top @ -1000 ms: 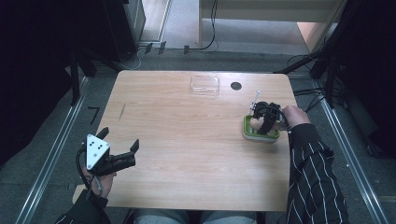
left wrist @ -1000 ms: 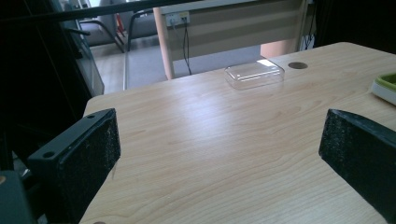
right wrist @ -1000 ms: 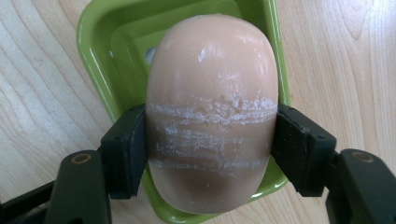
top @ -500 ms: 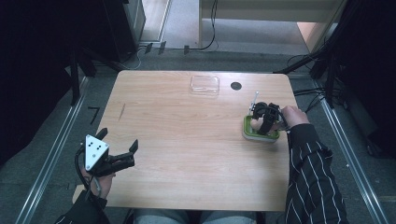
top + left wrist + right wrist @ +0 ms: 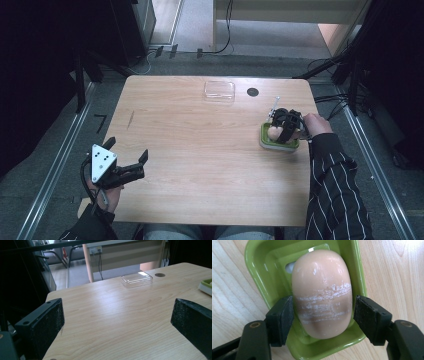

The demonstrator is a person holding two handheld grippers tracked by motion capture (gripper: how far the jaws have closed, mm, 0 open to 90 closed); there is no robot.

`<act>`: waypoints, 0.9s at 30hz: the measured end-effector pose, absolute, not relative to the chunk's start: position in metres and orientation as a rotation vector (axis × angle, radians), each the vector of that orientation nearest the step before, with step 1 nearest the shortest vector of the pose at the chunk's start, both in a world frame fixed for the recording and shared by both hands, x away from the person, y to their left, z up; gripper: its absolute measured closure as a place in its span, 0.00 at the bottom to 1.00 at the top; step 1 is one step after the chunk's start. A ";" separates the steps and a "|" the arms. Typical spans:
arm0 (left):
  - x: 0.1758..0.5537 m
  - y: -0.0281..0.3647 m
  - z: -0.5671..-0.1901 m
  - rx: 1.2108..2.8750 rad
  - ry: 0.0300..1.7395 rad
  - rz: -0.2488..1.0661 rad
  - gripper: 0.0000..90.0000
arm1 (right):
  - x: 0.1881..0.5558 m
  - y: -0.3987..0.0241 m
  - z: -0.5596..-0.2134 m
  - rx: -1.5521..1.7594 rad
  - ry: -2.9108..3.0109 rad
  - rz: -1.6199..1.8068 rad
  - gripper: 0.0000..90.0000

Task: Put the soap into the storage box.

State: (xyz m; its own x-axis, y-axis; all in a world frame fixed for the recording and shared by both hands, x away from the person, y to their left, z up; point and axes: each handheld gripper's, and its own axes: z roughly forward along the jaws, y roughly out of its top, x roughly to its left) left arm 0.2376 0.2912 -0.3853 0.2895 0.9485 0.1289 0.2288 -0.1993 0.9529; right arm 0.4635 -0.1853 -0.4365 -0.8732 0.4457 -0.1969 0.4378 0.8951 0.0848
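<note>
Nothing has visibly moved since the earlier frames: both hands sit where they did, and the soap dish has not moved on the table (image 5: 200, 155).

The right gripper (image 5: 323, 312) is clenched across a peach-coloured bar of soap (image 5: 322, 285), one black pad on each long flank (the pad at the left of the right gripper view presses flat on the bar, the other is right at its side). The soap lies in a green soap dish (image 5: 257, 265), and whitish dried streaks cross it between the pads. In the high view this right gripper (image 5: 282, 127) stands over the dish (image 5: 280, 145) near the table's right edge, with the bar (image 5: 273, 133) showing beneath it.

The left gripper (image 5: 127, 148) is off the table's near left corner, its jaws spread wide with nothing between them. Its own view looks between the two pads (image 5: 53, 325) across bare wood to a clear plastic lid (image 5: 136, 279) by the far edge, next to a round dark hole (image 5: 252, 92).
</note>
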 end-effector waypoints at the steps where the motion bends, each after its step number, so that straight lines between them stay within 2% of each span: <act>1: 0.238 0.291 -0.385 1.639 1.095 0.985 0.00 | 0.463 -0.186 -0.436 0.678 2.850 0.055 0.36; 27: 0.250 0.277 -0.385 1.665 1.046 0.948 0.00 | 0.450 -0.176 -0.426 0.998 2.865 0.169 0.10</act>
State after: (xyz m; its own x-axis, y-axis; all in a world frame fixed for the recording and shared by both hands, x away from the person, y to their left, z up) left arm 0.2498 0.2767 -0.3853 0.3415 0.9309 0.1297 0.2202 -0.2134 0.9518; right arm 0.4501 -0.1760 -0.4259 -0.7795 0.6235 -0.0601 0.6122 0.7786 0.1382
